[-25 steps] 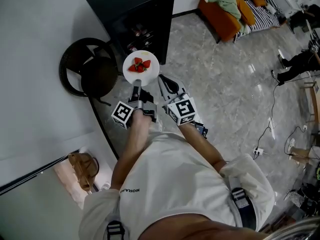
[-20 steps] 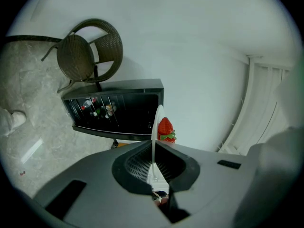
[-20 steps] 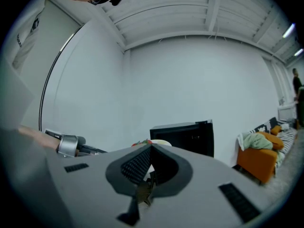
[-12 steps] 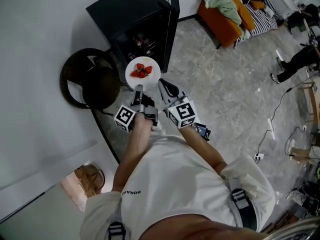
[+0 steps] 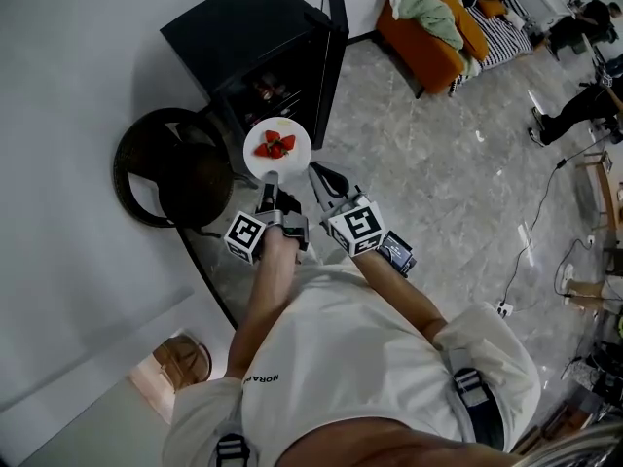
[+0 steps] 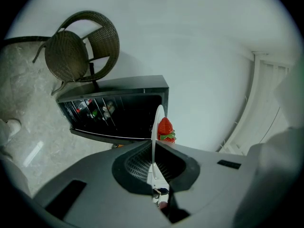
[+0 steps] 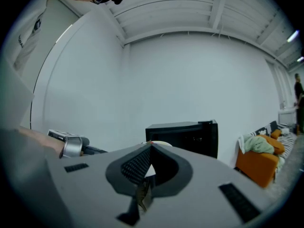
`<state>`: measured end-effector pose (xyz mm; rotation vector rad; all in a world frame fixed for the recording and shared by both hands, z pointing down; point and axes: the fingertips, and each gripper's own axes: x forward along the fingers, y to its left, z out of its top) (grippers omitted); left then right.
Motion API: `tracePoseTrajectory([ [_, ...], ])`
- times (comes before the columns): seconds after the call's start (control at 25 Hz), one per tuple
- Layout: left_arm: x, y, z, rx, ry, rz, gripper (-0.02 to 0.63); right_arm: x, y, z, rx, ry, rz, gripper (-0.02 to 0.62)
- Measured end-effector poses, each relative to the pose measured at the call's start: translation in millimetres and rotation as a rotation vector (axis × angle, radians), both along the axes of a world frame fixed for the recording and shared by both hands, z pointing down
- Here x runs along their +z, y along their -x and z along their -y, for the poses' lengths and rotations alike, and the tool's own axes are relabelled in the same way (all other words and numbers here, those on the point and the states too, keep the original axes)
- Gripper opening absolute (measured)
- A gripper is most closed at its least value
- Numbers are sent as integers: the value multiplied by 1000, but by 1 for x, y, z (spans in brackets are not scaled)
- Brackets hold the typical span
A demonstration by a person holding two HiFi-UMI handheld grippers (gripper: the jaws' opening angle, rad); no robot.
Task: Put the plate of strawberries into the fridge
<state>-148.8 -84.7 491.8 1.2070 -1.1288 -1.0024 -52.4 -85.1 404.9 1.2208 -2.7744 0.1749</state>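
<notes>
We have moved along a little in the last second, and the plate is still held out just in front of the open fridge, not inside it yet. So the job is close but not done. The left gripper is squeezed shut on the near rim of the plate. The strawberries sit in the middle, just past its jaws. The right gripper waits just to the right, its jaws pressed together on nothing.
</notes>
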Motion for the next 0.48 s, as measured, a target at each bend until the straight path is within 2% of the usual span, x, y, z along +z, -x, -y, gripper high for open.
tracePoseTrajectory([
  [0.48, -3, -2, 29, -31, -1, 37, 9, -1, -14, 38, -1, 1, 2, 12],
])
